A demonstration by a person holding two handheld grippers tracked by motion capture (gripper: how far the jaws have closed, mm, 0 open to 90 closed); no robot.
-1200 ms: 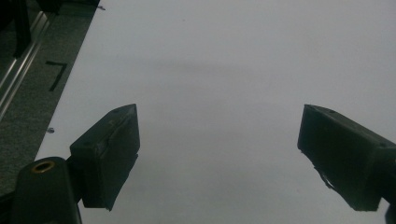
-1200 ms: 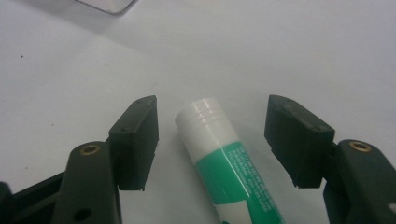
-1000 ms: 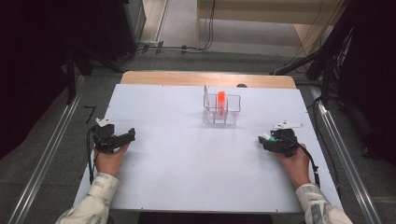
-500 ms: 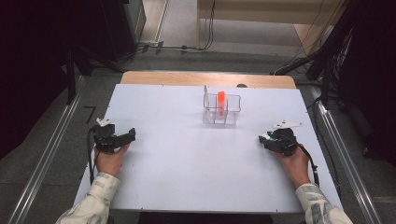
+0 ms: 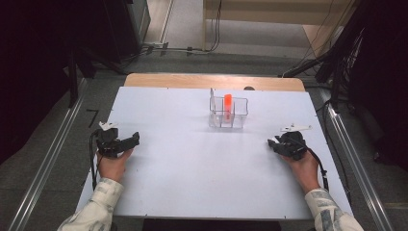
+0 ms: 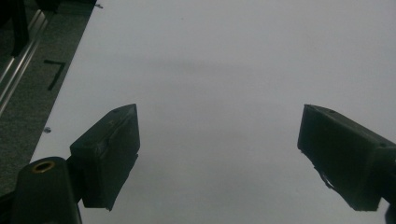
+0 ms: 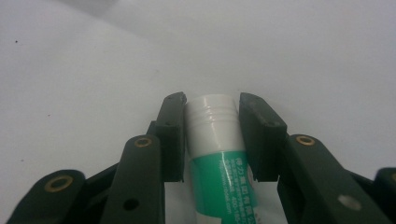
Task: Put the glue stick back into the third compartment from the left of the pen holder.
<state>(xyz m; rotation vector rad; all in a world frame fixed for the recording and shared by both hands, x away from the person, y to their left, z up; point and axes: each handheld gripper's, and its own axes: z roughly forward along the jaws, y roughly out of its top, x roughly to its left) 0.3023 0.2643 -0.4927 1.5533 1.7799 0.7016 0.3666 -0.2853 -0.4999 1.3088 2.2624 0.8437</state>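
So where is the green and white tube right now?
The tube sits between the jaws of the right gripper, which have just been closing on it, low over the white table on its right side.

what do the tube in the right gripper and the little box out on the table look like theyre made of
The tube looks like smooth plastic: a glossy white ridged cap end and a green printed body. The box seems to be clear hard plastic or acrylic, since the white table and an orange thing standing inside show through its walls.
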